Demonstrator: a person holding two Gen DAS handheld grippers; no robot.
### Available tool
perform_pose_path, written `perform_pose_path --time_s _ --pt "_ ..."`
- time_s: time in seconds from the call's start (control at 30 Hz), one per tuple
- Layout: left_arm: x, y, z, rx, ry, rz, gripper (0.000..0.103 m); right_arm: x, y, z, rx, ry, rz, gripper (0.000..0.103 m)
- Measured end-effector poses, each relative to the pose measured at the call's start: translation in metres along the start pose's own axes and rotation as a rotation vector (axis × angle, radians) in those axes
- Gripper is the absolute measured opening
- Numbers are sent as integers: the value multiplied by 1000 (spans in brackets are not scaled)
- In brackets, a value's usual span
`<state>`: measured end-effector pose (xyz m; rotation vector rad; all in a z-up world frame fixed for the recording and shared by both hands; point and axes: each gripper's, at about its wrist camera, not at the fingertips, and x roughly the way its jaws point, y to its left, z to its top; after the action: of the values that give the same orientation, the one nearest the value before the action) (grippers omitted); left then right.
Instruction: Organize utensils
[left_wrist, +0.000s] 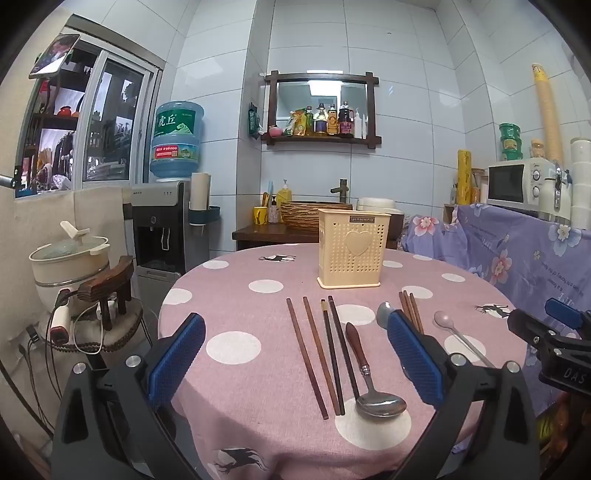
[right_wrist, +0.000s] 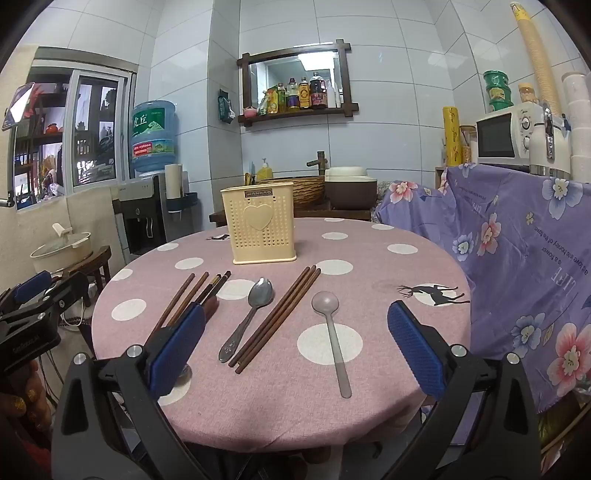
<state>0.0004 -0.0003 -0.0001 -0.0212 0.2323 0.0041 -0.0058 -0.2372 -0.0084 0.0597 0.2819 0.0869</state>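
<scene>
A cream perforated utensil holder (left_wrist: 352, 249) (right_wrist: 261, 225) with a heart stands upright at the far side of the round table. In front of it lie several brown chopsticks (left_wrist: 314, 350) (right_wrist: 184, 302), a wooden-handled metal spoon (left_wrist: 371, 373), an all-metal spoon (right_wrist: 248, 317), three more chopsticks (right_wrist: 277, 317) (left_wrist: 410, 310) and a pale pink spoon (right_wrist: 332, 332) (left_wrist: 458, 334). My left gripper (left_wrist: 295, 354) is open and empty above the near-left utensils. My right gripper (right_wrist: 295, 343) is open and empty above the near-right utensils.
The pink polka-dot tablecloth (left_wrist: 236, 347) (right_wrist: 388, 266) covers the table. A purple floral cloth (right_wrist: 517, 258) drapes furniture on the right. A stool with a pot (left_wrist: 70, 266) and a water dispenser (left_wrist: 162, 229) stand to the left.
</scene>
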Motion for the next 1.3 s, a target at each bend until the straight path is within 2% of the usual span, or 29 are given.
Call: perform_pose_path --time_s 1.3 --pt "0 0 0 4 3 1 98 4 8 -7 0 5 1 98"
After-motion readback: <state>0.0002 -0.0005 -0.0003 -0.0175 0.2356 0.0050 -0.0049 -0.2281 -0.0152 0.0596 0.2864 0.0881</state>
